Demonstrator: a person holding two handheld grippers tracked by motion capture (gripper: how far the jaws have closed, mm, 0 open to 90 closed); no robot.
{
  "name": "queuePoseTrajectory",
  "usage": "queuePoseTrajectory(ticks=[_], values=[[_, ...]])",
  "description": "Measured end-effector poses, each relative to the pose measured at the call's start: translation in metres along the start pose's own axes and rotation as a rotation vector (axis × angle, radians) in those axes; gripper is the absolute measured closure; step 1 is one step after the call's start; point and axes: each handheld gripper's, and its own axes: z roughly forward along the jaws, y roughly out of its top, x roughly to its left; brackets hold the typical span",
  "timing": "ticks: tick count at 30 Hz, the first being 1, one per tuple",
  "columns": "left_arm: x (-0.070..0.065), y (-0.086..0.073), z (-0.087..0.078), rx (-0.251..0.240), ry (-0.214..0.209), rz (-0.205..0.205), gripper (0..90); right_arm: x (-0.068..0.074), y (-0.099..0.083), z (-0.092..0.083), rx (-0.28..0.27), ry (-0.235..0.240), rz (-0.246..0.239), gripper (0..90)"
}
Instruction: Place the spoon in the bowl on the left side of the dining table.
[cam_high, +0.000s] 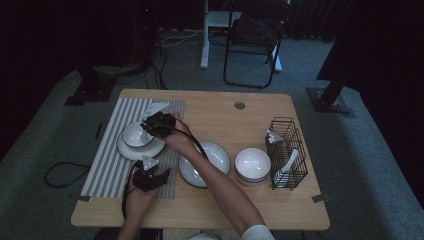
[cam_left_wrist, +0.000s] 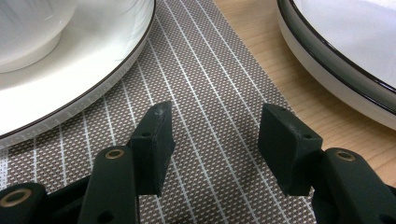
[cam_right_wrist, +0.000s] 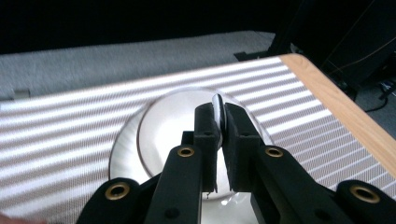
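Bowl (cam_right_wrist: 187, 116) rim between right gripper (cam_right_wrist: 219, 122) jaws (clamped).

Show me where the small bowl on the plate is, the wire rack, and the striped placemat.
small bowl (cam_high: 135, 134), high view, its inner bottom.
wire rack (cam_high: 283, 131), high view, its top rim.
striped placemat (cam_left_wrist: 219, 140), left gripper view, bare weave between the open jaws.

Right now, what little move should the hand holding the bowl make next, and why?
Probably ease it a little lower, then open. The right gripper is shut on the small bowl by its rim, and the bowl sits over the plate on the striped mat. I cannot tell whether bowl and plate touch yet.
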Motion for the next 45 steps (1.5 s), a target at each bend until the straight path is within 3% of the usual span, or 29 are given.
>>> queuePoseTrajectory(ticks=[14, 28, 36, 45], values=[[0.0, 0.0, 0.0, -0.002, 0.001, 0.0, 46.2, 0.009, -0.03, -0.006, 0.037, 0.005, -0.001, 82.8], [0.0, 0.0, 0.0, 0.0, 0.0, 0.001, 46.2, 0.014, -0.055, -0.011, 0.085, -0.003, 0.034, 72.3], [0.0, 0.0, 0.0, 0.003, -0.002, 0.001, 46.1, 0.018, -0.06, -0.033, 0.068, -0.024, 0.053, 66.9], [0.0, 0.0, 0.0, 0.001, 0.0, -0.004, 46.1, 0.031, -0.077, -0.078, 0.022, -0.041, 0.105, 60.9]])
